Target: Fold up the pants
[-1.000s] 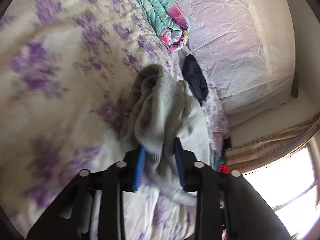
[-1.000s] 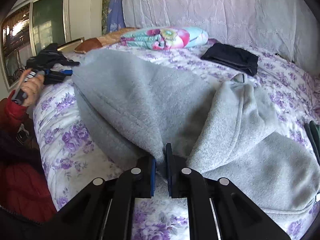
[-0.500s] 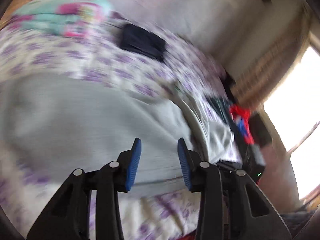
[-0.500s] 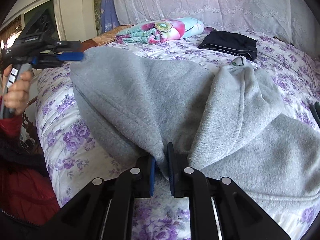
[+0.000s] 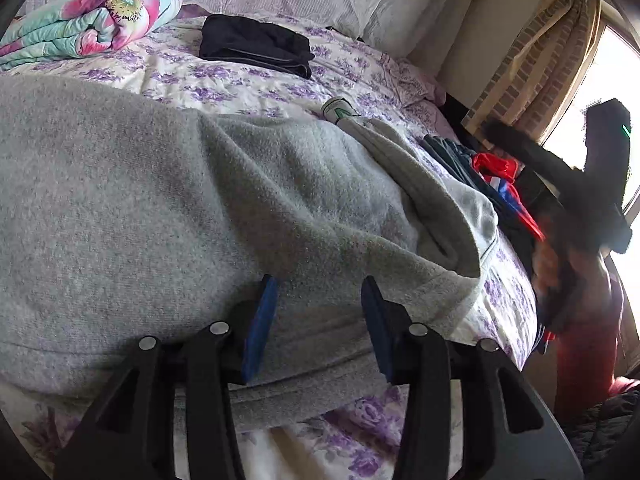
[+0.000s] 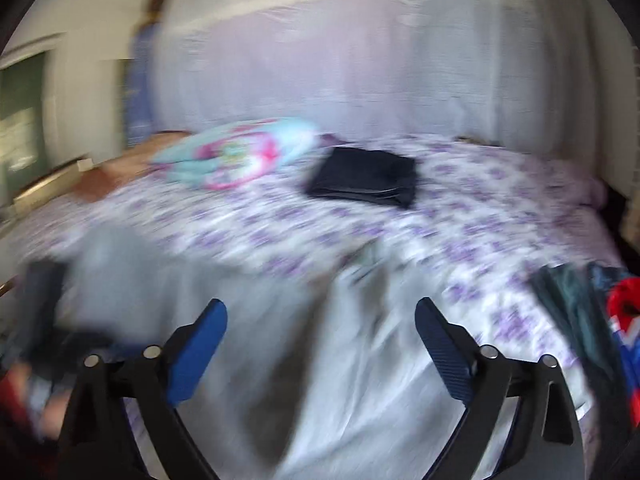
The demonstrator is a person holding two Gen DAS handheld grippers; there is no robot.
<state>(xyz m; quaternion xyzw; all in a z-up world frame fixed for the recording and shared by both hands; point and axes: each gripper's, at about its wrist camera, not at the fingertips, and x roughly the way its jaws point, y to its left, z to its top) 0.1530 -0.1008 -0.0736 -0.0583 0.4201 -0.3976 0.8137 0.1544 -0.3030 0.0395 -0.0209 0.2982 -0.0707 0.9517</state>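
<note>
Where doubled over, rumpled grey pants [image 5: 168, 208]

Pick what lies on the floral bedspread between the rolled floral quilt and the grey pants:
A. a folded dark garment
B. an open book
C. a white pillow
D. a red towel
A: the folded dark garment lies flat beside the rolled quilt, beyond the grey pants.

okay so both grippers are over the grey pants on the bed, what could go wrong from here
1. The grey pants lie bunched, with a thick ridge near the waistband; another fold now could trap that lump.
2. The left gripper has its fingers opening with nothing pinched, its tips low against the cloth; moving on could snag and drag the fold.
3. The right gripper is opening and holds nothing, and its view is blurred; a rushed regrasp might catch the floral bedsheet too.
</note>
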